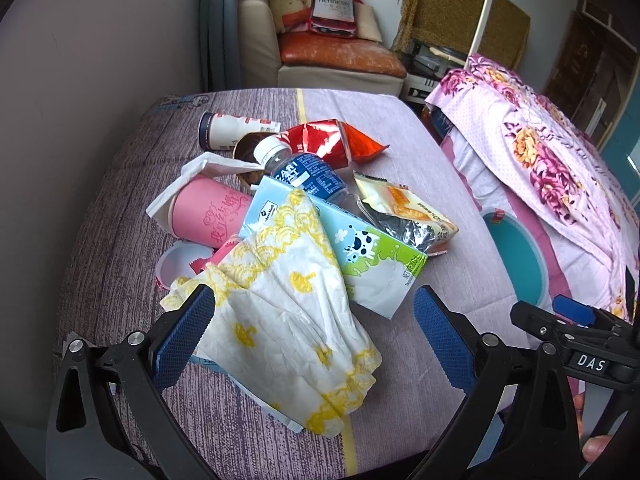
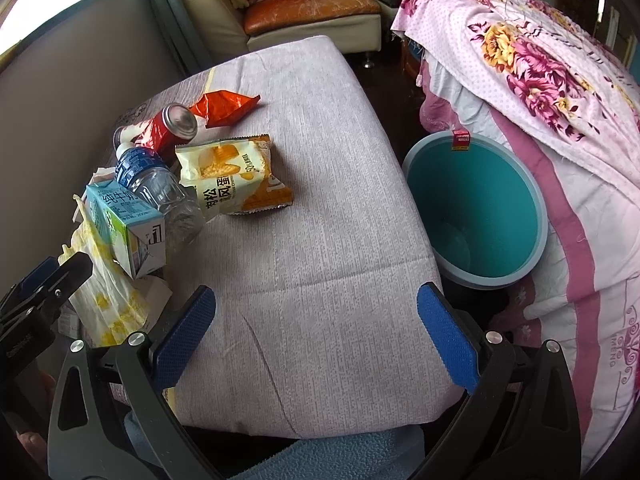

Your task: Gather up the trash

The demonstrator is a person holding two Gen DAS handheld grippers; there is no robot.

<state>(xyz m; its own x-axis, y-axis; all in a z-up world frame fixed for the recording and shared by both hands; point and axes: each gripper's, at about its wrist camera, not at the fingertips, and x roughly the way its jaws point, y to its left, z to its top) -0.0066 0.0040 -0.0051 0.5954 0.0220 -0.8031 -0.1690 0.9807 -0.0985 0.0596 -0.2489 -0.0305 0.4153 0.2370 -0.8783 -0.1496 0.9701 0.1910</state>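
Observation:
A heap of trash lies on the purple padded table: a white-and-yellow crumpled napkin, a milk carton, a pink cup, a water bottle, a yellow snack bag and a crushed red can. My left gripper is open, its fingers on either side of the napkin. My right gripper is open and empty over bare table. A teal bin stands on the floor right of the table.
A white bottle, an orange wrapper, a white tissue and a small white lid also lie in the heap. A flowered quilt hangs beside the bin. A sofa stands behind the table.

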